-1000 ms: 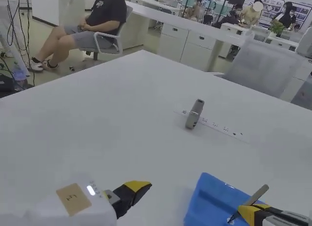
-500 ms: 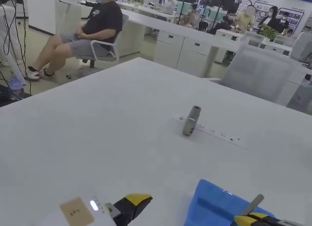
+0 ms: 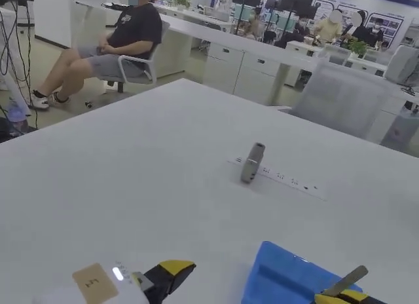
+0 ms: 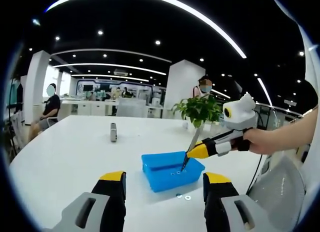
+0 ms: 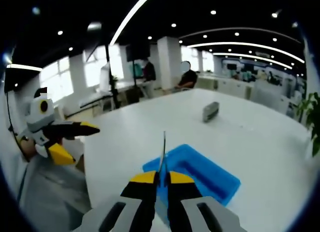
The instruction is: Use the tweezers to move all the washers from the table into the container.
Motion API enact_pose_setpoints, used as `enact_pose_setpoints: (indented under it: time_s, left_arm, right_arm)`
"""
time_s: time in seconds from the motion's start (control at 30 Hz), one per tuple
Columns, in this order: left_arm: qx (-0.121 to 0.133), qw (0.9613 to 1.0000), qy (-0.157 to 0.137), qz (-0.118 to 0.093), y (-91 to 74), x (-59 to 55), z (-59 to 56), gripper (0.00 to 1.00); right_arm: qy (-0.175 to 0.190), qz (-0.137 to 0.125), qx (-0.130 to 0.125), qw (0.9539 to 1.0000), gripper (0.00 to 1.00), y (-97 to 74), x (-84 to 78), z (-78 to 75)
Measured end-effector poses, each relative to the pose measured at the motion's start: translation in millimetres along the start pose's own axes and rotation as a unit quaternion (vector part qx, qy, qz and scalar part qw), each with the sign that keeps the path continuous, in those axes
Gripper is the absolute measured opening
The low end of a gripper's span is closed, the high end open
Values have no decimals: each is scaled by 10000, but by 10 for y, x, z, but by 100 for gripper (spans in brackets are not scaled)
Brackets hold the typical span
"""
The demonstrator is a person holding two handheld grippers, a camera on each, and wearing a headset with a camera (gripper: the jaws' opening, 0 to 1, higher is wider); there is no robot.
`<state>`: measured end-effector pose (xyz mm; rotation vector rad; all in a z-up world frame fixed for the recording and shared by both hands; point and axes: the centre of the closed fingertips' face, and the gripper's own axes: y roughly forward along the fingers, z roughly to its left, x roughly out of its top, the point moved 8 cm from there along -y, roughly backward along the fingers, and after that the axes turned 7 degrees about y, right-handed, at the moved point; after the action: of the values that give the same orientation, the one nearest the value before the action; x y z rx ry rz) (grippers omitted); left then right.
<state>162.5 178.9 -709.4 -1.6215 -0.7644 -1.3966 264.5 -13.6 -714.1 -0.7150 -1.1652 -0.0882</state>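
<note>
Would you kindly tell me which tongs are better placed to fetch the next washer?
Right. The right tongs are shut on the tweezers, tip at the blue container, near two washers on the table beside it. The left tongs are open, holding nothing.

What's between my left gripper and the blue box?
Two small washers lie on the white table just before the blue container, seen in the left gripper view.
</note>
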Motion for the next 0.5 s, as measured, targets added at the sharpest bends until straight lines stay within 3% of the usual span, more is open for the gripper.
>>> enact_pose_setpoints:
  time_s: [0.23, 0.5]
  left_arm:
    - [-27, 10000, 32, 27, 7, -2, -12, 62]
    - [-56, 9999, 42, 84, 17, -12, -15, 62]
  right_arm:
    - [50, 117, 238, 9996, 4, 14, -148, 144]
    - [262, 473, 229, 9983, 4, 120, -438, 98]
